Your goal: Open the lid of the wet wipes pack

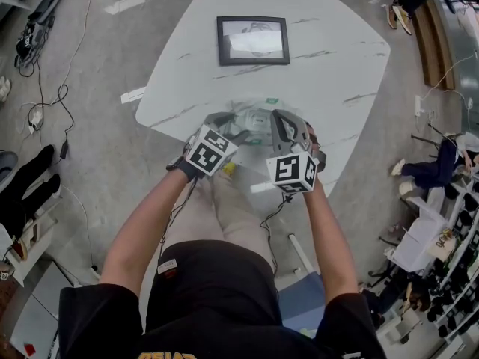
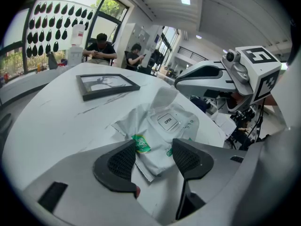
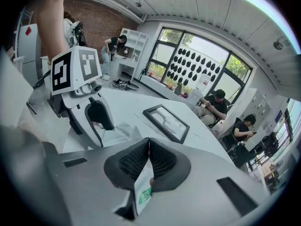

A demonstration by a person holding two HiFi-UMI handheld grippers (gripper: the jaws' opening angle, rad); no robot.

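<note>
Pack of wet wipes (image 2: 164,126) is lying at desk (image 2: 47,121) edge btw left gripper's (image 2: 154,157) wide-apart jaws, long axis pointing away. Right gripper's (image 3: 148,149) jaws are pinching its thin flap (image 3: 143,192) w/ green logo, prob the lid.

Black shirt (image 1: 217,305), beige trousers (image 1: 224,208), grey marker-cubed left gripper (image 2: 155,157).

Crumpled white wipes pack (image 2: 160,134) on marble table (image 2: 56,121)

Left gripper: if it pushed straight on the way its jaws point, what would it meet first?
The wet wipes pack. Its near edge already lies between the open jaws of the left gripper, on the table, so the gripper would likely run into it almost at once.
</note>
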